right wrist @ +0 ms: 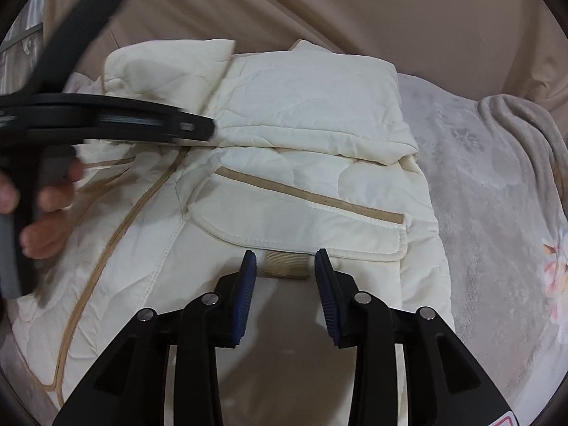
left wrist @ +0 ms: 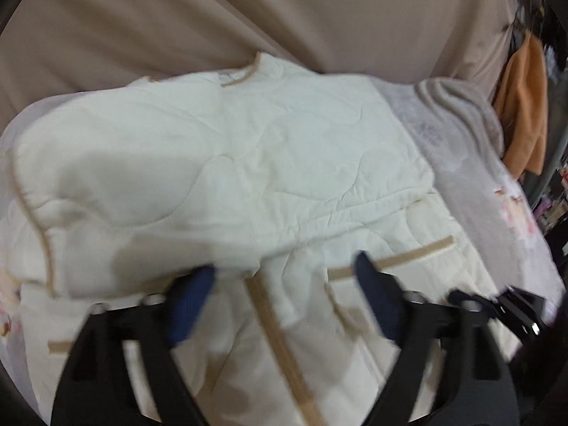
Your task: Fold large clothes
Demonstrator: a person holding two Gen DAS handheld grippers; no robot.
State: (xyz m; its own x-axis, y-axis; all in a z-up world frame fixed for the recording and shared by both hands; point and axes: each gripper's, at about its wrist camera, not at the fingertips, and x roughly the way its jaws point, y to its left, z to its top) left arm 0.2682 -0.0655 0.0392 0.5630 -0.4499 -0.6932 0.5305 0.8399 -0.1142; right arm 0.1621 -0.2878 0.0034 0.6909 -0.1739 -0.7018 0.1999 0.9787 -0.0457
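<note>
A cream quilted jacket [left wrist: 220, 163] with tan trim lies on the bed, its sleeves folded across the body. It also fills the right wrist view [right wrist: 305, 113]. My left gripper [left wrist: 284, 269] is open and empty just above the jacket's lower front, near the tan zipper strip [left wrist: 280, 344]. My right gripper [right wrist: 285, 259] is open and empty, its fingers either side of a tan elastic tab [right wrist: 287, 264] under the pocket flap [right wrist: 301, 227]. The left gripper's body [right wrist: 106, 120] and the hand holding it show blurred at the left of the right wrist view.
The jacket rests on a pale floral bedspread [right wrist: 490, 184]. A rumpled grey blanket [left wrist: 458, 113] lies to the right. A beige curtain [left wrist: 284, 10] hangs behind. An orange garment [left wrist: 522, 106] hangs at the far right.
</note>
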